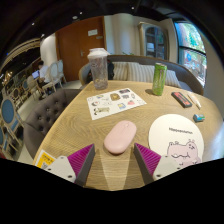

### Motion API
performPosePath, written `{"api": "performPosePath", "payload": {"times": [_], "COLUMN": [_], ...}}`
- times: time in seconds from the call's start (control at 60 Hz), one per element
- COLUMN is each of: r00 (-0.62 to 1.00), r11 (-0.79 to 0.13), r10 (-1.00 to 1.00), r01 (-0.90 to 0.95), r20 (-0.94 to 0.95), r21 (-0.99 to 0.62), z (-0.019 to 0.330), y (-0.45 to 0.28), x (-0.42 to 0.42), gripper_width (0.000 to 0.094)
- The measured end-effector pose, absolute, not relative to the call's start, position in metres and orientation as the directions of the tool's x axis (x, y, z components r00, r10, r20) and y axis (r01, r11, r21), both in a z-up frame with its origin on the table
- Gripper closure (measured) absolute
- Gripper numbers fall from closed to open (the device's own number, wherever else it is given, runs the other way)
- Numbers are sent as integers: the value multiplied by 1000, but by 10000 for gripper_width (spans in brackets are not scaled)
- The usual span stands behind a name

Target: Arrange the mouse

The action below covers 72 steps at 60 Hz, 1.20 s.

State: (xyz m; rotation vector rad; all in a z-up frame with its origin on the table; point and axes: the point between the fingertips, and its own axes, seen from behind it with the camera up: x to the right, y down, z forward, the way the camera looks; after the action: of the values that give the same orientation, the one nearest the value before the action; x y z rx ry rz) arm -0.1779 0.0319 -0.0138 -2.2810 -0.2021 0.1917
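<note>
A pale pink mouse [120, 136] lies on the round wooden table [95, 128], just ahead of my fingers and slightly between their tips. A round white mouse mat [180, 134] with a hippo drawing lies to its right. My gripper [113, 157] is open, with the magenta pads [80, 158] apart on either side and nothing held.
A printed sheet [115, 101] lies beyond the mouse. A clear pitcher [98, 68] and a green can [159, 78] stand at the far side. A dark remote-like object [181, 98] and small items lie at the far right. A yellow card [44, 158] lies near the left finger. Chairs stand behind.
</note>
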Motion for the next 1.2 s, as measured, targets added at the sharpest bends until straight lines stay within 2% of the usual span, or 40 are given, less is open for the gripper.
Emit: {"api": "performPosePath", "payload": {"times": [0.233, 0.283, 0.333, 0.533, 0.567, 0.633, 0.717, 0.767, 0.867, 1.0, 1.117, 1.15, 1.2], "r00": [980, 984, 990, 986, 983, 983, 988, 994, 998, 1000, 1000, 1000, 1000], "r11": [-610, -607, -606, -672, -667, -596, -507, -475, -508, -611, -661, -629, -634], "r10": [197, 176, 142, 149, 153, 171, 140, 95, 49, 24, 19, 11, 5], "r01": [106, 88, 68, 40, 29, 50, 21, 0, -3, 4, -4, -13, -16], "r20": [-20, -26, -24, -82, -100, -66, -58, -51, -32, -13, -22, -27, -25], "r21": [-785, -790, -793, -739, -744, -801, -862, -880, -861, -791, -750, -778, -773], "z": [-16, -15, -15, -13, -1, 41, 104, 128, 111, 30, -12, -10, -10], "y": [74, 79, 81, 73, 71, 74, 79, 81, 82, 65, 53, 60, 58], "x": [-184, -184, -178, -181, -181, -166, -125, -86, -21, 27, 30, 31, 32], "gripper_width": [220, 286, 406, 523, 527, 533, 533, 536, 537, 537, 528, 525, 487]}}
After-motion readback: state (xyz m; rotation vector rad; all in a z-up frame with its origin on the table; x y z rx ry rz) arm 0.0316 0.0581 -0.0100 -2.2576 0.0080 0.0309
